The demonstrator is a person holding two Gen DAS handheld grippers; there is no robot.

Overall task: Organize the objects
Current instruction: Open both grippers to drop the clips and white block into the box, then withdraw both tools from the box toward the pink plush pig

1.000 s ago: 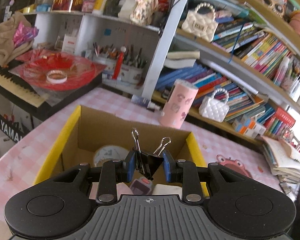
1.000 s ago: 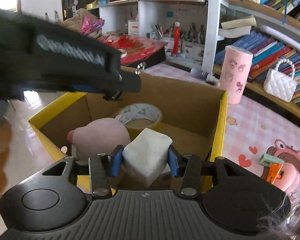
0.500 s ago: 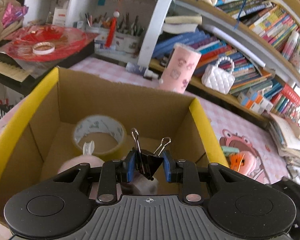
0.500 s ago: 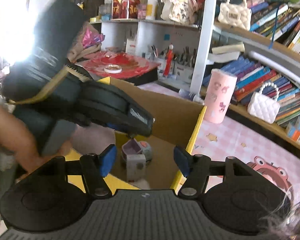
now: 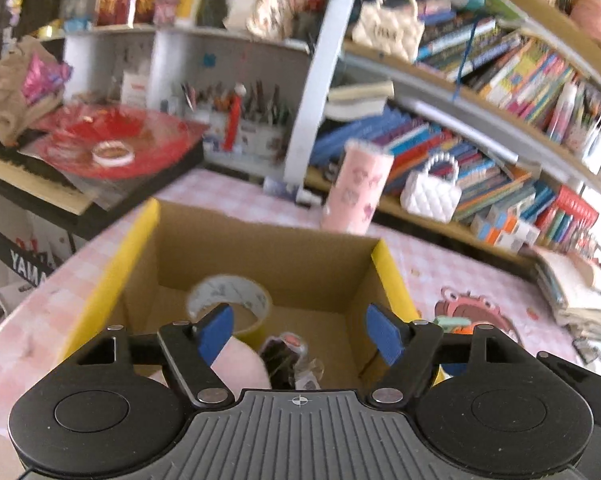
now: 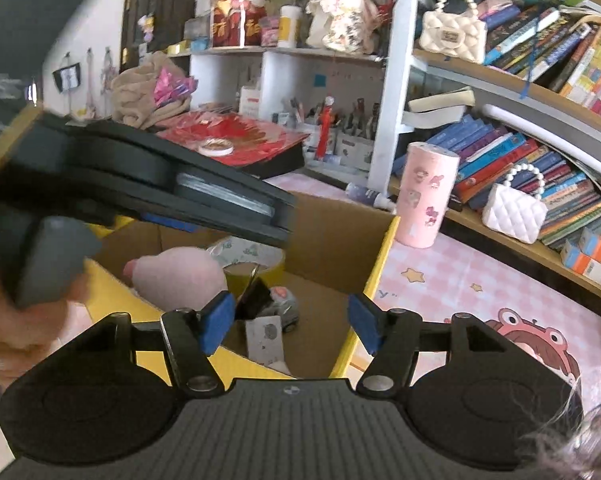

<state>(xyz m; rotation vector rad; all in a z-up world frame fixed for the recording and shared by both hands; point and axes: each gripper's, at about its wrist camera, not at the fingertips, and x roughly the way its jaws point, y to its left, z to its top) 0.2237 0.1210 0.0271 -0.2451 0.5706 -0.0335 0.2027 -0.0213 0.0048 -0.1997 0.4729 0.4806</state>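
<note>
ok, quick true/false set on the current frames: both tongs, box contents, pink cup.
1. The left tongs are shut on a binder clip. False: they are open and hold nothing.
2. The right tongs are open. True.
3. The tape roll lies inside the cardboard box. True.
4. The pink cup stands inside the box. False: it stands on the table beyond the box.
5. The binder clip is in the box. True.

Left wrist view motion-blurred; pink plush [image 6: 180,276] partly hidden behind left gripper [image 6: 156,192].
</note>
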